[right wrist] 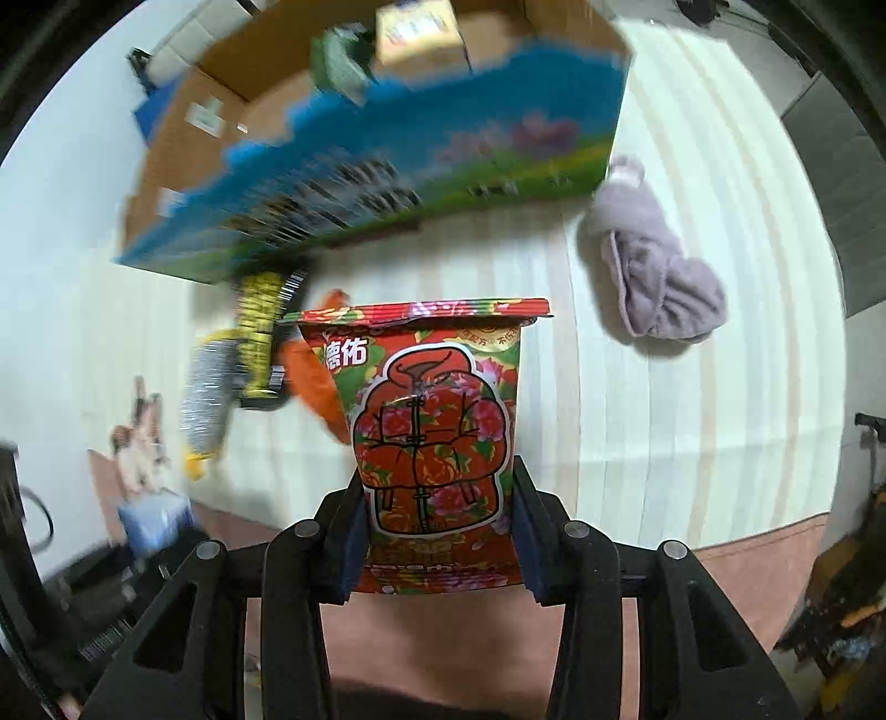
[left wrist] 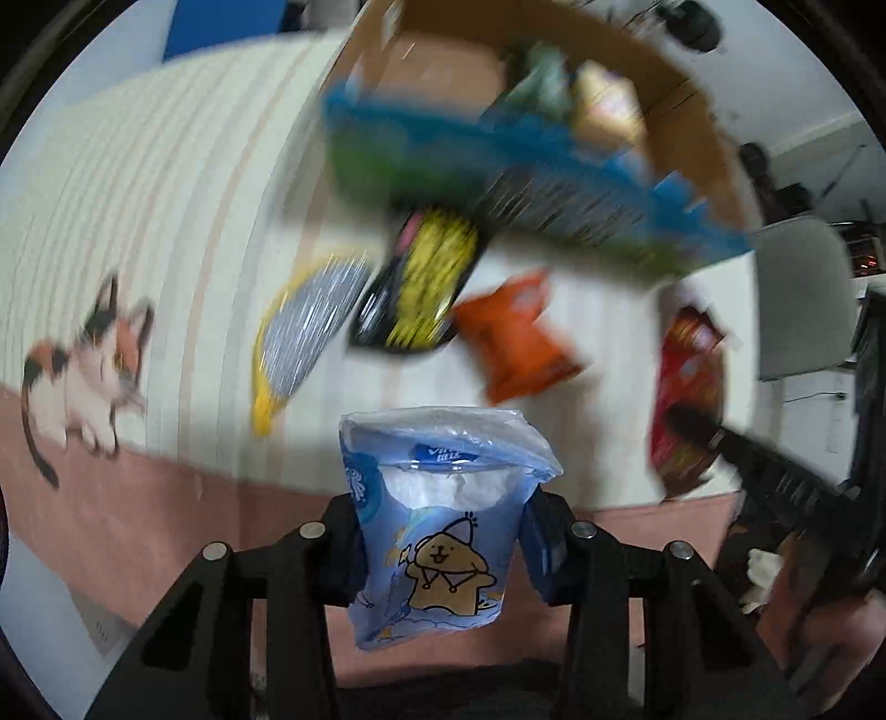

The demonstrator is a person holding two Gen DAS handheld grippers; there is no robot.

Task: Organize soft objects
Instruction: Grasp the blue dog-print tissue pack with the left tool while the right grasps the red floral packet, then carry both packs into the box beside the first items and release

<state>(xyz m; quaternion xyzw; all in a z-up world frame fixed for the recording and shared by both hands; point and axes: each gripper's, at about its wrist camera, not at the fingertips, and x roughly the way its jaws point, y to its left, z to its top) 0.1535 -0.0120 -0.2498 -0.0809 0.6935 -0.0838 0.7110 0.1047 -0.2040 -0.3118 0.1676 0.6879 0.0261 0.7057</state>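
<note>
My left gripper (left wrist: 440, 545) is shut on a light blue tissue pack (left wrist: 437, 520) with a cartoon figure, held above the striped tablecloth (left wrist: 166, 210). My right gripper (right wrist: 440, 545) is shut on a red floral packet (right wrist: 434, 437); it also shows at the right of the left wrist view (left wrist: 686, 387). On the cloth lie a silver-yellow packet (left wrist: 302, 343), a black-yellow packet (left wrist: 421, 282) and an orange packet (left wrist: 515, 338). A lilac towel (right wrist: 653, 271) lies at the right. An open cardboard box (right wrist: 387, 160) with a blue-green printed side stands behind.
A calico cat figure (left wrist: 94, 365) sits at the cloth's left edge. The box holds a green item (right wrist: 338, 61) and a yellow packet (right wrist: 421, 27). A grey chair back (left wrist: 803, 299) stands right of the table. The views are motion-blurred.
</note>
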